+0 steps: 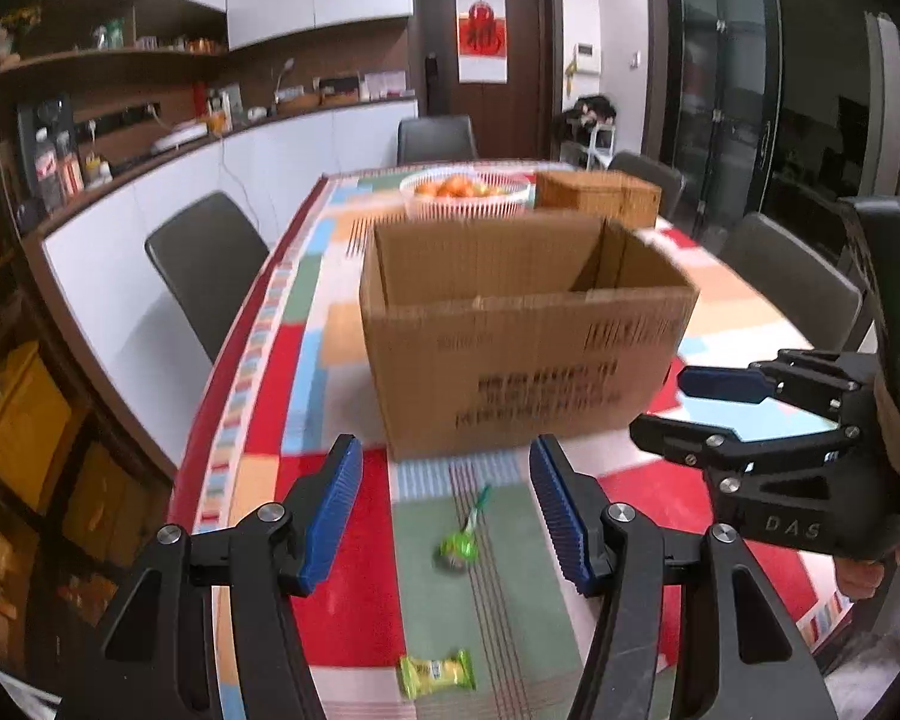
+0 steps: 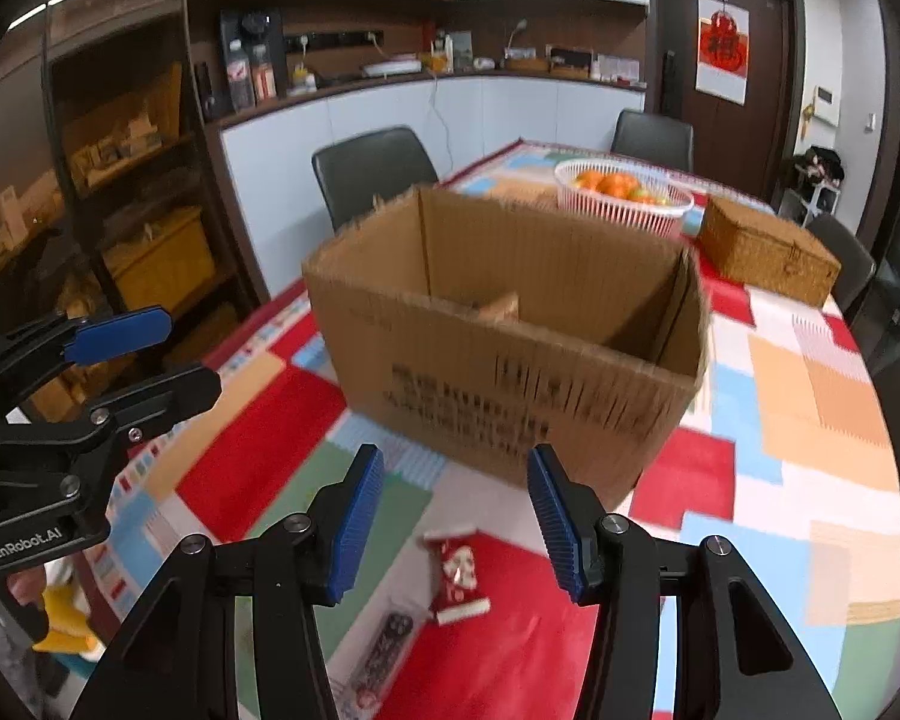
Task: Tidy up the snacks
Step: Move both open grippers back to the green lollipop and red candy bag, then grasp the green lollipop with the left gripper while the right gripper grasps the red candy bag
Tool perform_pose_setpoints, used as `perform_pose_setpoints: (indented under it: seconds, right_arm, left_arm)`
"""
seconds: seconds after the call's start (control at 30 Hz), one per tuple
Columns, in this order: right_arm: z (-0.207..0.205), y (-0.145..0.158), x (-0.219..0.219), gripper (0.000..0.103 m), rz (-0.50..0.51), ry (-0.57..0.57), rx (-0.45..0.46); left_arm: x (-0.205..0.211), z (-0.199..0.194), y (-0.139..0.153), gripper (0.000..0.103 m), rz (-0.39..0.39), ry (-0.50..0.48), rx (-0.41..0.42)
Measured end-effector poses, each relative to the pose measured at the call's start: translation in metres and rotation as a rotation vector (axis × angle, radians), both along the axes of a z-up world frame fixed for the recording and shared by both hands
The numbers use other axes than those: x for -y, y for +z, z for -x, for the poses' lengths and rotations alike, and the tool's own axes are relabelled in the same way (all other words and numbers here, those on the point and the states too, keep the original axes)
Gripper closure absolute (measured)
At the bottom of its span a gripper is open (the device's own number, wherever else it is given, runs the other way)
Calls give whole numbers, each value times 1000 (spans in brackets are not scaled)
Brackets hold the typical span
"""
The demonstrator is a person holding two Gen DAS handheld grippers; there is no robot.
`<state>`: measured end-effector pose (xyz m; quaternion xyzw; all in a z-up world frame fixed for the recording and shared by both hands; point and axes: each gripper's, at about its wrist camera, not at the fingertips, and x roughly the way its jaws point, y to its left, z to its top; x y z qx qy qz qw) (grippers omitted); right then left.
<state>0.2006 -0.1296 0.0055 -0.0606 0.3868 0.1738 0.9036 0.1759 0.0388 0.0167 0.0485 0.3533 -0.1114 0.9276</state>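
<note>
Hand-held gripper (image 2: 51,360) marked GenRobot.AI, box (image 2: 510,324) print blurred

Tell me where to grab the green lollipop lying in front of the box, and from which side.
Grip the green lollipop at its wrapped round head, probably from above with the left gripper, whose open jaws already frame it. The thin stick points away toward the cardboard box and offers little to pinch.

Dim indoor light, motion-blurred cardboard box (image 1: 528,330), fisheye bending at dark edges, shelf-light glare upper left.
</note>
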Motion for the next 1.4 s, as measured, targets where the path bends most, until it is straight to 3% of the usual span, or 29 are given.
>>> perform_pose_setpoints:
  seconds: [0.67,0.77,1.07,1.4]
  right_arm:
    - [-8,-85,0,53,68,-25,-217]
    - [-13,-93,-1,57,78,-25,-235]
    - [-27,-110,-1,65,58,-23,-294]
    - [-36,-117,-1,74,41,-23,-326]
  left_arm:
    - [-1,-14,-96,46,-8,-36,-259]
    - [-1,-24,-106,46,-5,-45,-283]
    - [4,-48,-120,52,19,-79,-317]
    - [5,-62,-132,71,36,-66,-360]
